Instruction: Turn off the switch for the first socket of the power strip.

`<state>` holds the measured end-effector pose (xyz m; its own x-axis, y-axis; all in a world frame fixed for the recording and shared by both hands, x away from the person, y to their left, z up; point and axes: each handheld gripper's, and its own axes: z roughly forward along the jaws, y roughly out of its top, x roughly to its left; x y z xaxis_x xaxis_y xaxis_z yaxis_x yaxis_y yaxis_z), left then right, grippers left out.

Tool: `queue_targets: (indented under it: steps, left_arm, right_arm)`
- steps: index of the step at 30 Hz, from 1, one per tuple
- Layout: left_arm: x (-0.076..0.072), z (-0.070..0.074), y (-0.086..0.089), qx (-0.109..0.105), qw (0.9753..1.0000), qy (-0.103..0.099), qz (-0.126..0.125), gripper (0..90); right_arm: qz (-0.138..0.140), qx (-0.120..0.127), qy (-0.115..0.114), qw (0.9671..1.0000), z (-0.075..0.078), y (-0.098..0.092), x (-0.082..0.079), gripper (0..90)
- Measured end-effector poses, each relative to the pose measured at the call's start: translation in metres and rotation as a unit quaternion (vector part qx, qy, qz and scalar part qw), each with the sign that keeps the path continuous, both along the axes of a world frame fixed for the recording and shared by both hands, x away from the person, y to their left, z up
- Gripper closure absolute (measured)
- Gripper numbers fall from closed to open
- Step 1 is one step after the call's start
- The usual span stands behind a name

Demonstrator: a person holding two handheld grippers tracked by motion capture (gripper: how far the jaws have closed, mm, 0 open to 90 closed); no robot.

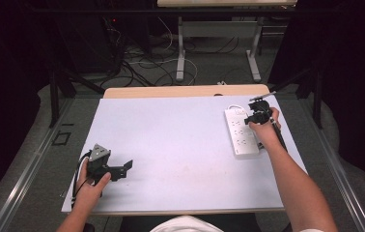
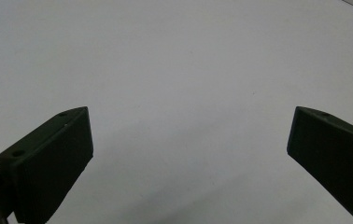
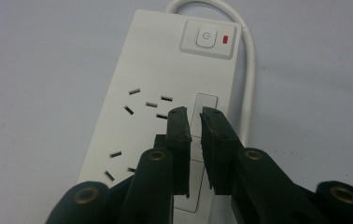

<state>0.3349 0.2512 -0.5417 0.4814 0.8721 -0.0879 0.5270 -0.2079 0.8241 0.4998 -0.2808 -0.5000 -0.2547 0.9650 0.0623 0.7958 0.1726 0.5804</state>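
Two grippers are in my hands. My right gripper hovers over the white power strip at the table's far right, jaws nearly closed with a thin gap, holding nothing. I judge I'm lining up on the strip's switch, its red light on; next comes a small forward reach and a press. One strip, one switch; socket groups look like three, though they're small. My left gripper rests near the front-left edge, jaws wide.

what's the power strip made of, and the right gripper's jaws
Power strip: looks like moulded white plastic, smooth with a slight sheen, crisp cut slots and a raised switch panel. Right gripper: jaws look like matte black plastic or rubber, probably; their inner faces are ridged, and brass-coloured rivets show at the pivots.
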Motion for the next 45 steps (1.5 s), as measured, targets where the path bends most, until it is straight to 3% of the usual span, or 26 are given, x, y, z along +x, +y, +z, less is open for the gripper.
queue_targets:
  steps: [12, 27, 36, 45]
  left_arm:
    - [0.000, 0.001, 0.001, 0.003, 1.0000, -0.002, 0.000, 0.2]
    - [0.002, 0.001, 0.000, -0.001, 1.0000, 0.004, 0.001, 0.2]
    - [0.002, 0.001, 0.001, 0.004, 1.0000, 0.002, 0.000, 0.2]
    - [-0.001, 0.000, 0.002, 0.000, 1.0000, 0.006, 0.005, 0.2]
  right_arm:
    - [0.015, 0.007, -0.006, 0.9998, 0.008, 0.002, -0.007, 75.7]
    - [0.040, 0.010, -0.021, 0.9989, 0.020, 0.011, -0.017, 63.4]
    - [0.061, 0.016, -0.030, 0.9976, 0.025, 0.018, -0.027, 51.4]
    - [0.090, 0.016, -0.058, 0.9942, 0.028, 0.021, -0.043, 44.4]
